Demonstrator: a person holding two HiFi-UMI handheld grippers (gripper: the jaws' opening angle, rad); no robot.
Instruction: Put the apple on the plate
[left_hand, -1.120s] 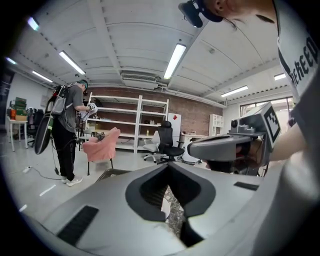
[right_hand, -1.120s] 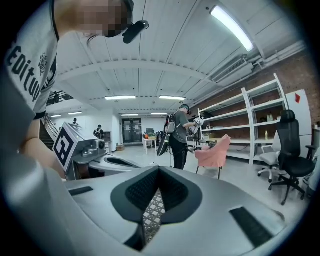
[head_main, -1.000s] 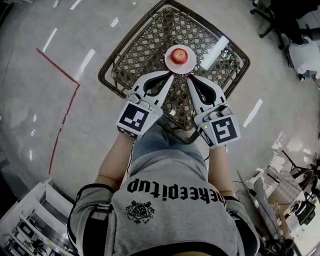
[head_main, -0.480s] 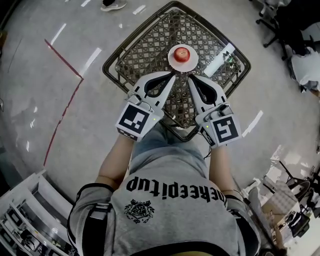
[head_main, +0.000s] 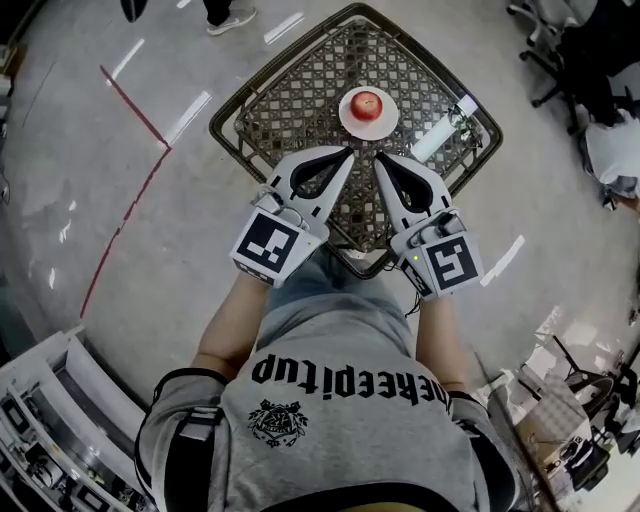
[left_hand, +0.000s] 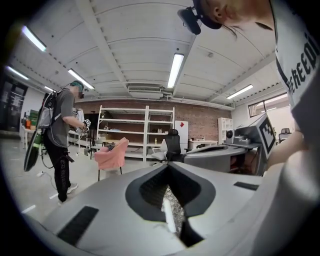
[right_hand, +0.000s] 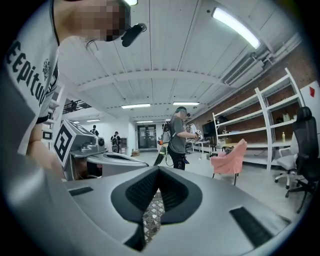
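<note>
**Apple** (head_main: 367, 103): red, sitting upright at the middle of the plate, with nothing gripping it.

**Plate** (head_main: 368, 131): small, round and white. It rests on the far half of the table, just beyond both gripper tips.

**Table** (head_main: 290, 110): square with a dark woven lattice top and a dark frame, set corner-on to the person.

**White elongated object** (head_main: 441, 130): lies on the table to the right of the plate, apart from it. What it is cannot be made out.

**Left gripper** (head_main: 350, 152): jaws together with nothing between them. Its tip is over the table near the plate's near-left edge, not touching it. A marker cube (head_main: 268, 243) sits at its near end.

**Right gripper** (head_main: 377, 154): jaws likewise closed and empty. Its tip is just right of the left gripper's tip, and the two tips converge toward the plate. Its marker cube (head_main: 448, 262) is at the near end.

**Person holding the grippers** (head_main: 345, 400): grey printed shirt, both forearms extended.

**Floor** (head_main: 90, 230): grey and glossy, with a red tape line (head_main: 130, 160) to the left of the table.

**Surroundings, from the gripper views:**
- a standing person (left_hand: 62, 130)
- a pink chair (left_hand: 111, 154)
- white shelving (left_hand: 135, 130) against a brick wall
- a black office chair (left_hand: 172, 145)
</note>
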